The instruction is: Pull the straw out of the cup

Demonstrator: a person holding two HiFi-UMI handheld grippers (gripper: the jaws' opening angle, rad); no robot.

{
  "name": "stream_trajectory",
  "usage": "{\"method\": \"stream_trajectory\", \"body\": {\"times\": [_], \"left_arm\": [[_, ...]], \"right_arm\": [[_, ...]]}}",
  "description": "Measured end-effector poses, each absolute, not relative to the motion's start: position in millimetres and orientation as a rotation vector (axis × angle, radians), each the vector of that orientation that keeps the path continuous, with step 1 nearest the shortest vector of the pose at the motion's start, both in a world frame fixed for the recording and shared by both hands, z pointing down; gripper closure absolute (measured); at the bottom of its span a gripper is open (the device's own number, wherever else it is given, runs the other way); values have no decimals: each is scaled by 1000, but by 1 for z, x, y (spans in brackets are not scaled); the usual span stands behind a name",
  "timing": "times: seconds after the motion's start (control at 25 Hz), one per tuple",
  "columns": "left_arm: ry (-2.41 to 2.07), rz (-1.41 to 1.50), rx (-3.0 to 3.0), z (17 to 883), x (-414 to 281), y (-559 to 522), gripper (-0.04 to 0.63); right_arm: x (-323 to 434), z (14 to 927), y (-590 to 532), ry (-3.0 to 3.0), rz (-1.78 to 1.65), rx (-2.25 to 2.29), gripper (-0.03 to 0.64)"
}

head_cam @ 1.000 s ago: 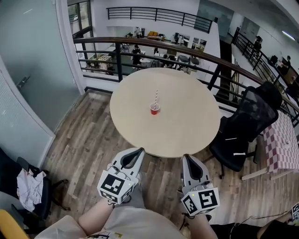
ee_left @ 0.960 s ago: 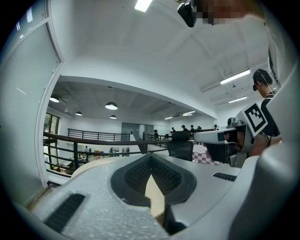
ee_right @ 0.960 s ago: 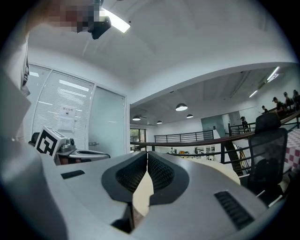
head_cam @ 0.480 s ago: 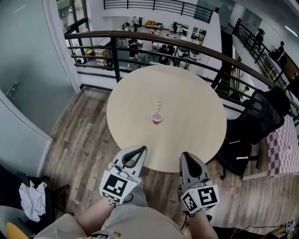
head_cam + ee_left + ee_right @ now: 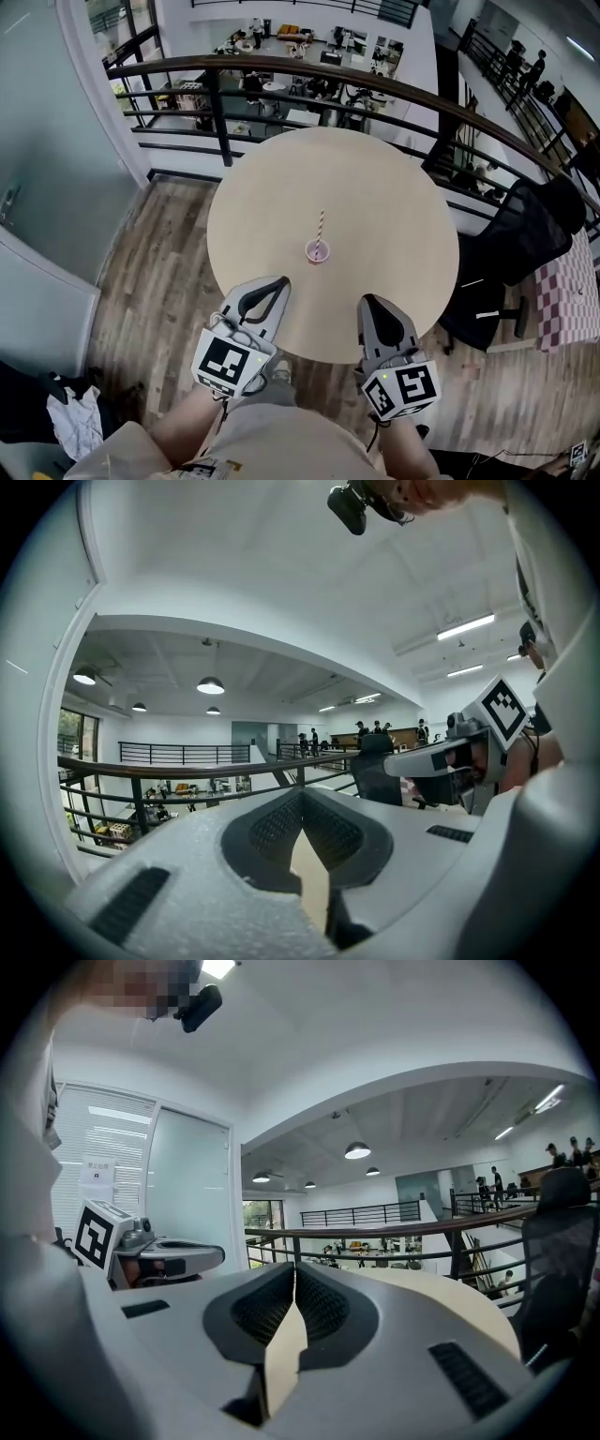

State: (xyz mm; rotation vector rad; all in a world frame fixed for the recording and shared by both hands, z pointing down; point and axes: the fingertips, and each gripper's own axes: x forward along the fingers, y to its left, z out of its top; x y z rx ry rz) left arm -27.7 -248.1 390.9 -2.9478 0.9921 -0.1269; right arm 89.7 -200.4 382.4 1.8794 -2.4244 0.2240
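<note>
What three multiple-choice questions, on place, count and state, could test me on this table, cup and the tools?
1. On the round beige table, where is the red-and-white striped straw?
A. standing in the small red cup
B. lying flat
C. hanging off the edge

2. How many cups are on the table?
A. three
B. one
C. two

3. How do the jaws of the right tool stand?
A. wide apart
B. clamped on the straw
C. together, empty

Answers: 1 A, the straw rises from the cup; 2 B, only one cup shows; 3 C, the pads meet with nothing between.
</note>
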Motion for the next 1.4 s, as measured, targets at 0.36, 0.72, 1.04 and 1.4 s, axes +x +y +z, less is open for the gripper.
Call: {"method": "stream_trajectory", "body": {"times": [0.36,0.72,1.04,1.4], "left_arm": [[958,-125,-2993,383,-18,-275,581],[984,-150,-2988,374,3,-279,581],[995,-190,-2957,381,22,-278,581],[1038,-250,-2952,392,25,-280,581]], "right_arm": [[96,382,-224,-2402,258,1878,594],[110,378,-238,-2478,274,1793,594],[127,378,-245,-2526,291,1744,594],[143,389,-257,-2519,294,1736,592]]}}
